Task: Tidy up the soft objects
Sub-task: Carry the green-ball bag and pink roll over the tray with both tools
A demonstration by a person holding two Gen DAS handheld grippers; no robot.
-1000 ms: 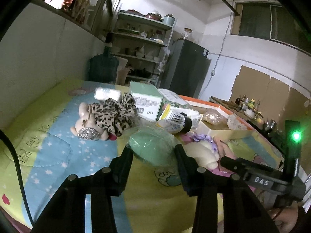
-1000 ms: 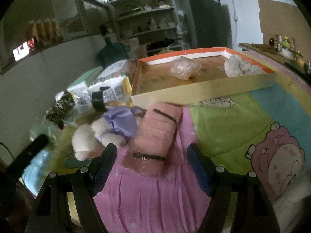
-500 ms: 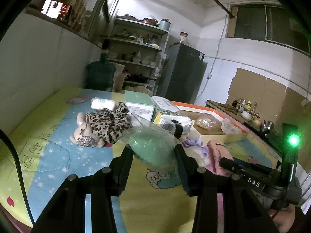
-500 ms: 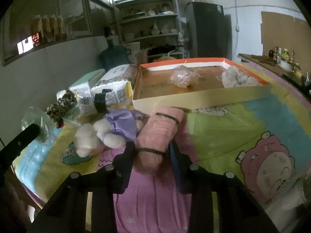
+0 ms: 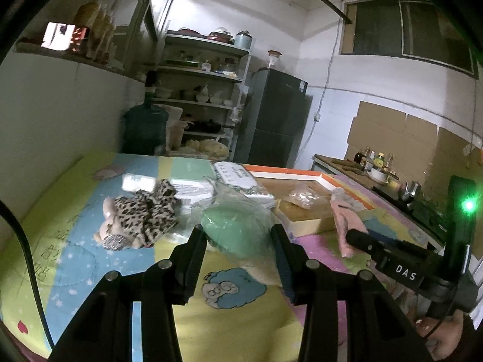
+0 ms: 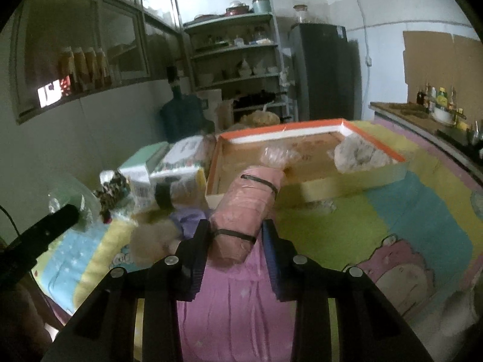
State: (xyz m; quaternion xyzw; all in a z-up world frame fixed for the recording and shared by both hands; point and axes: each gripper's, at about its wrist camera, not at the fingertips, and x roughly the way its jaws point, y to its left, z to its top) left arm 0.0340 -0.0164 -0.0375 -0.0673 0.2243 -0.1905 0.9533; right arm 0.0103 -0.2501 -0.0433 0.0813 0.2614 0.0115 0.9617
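Green bagged bundle [image 5: 234,226] sits clamped in left gripper [image 5: 238,250]; right gripper [image 6: 234,249] clasps pink roll [image 6: 246,208].

In the left wrist view, the white letters "DAS" stand on the black bar of the right hand-held gripper [image 5: 359,239]. The white and green cardboard boxes [image 5: 193,188] carry printed labels and a barcode too blurred to read. In the right wrist view, the print on the white and green packages [image 6: 178,163] is also illegible.
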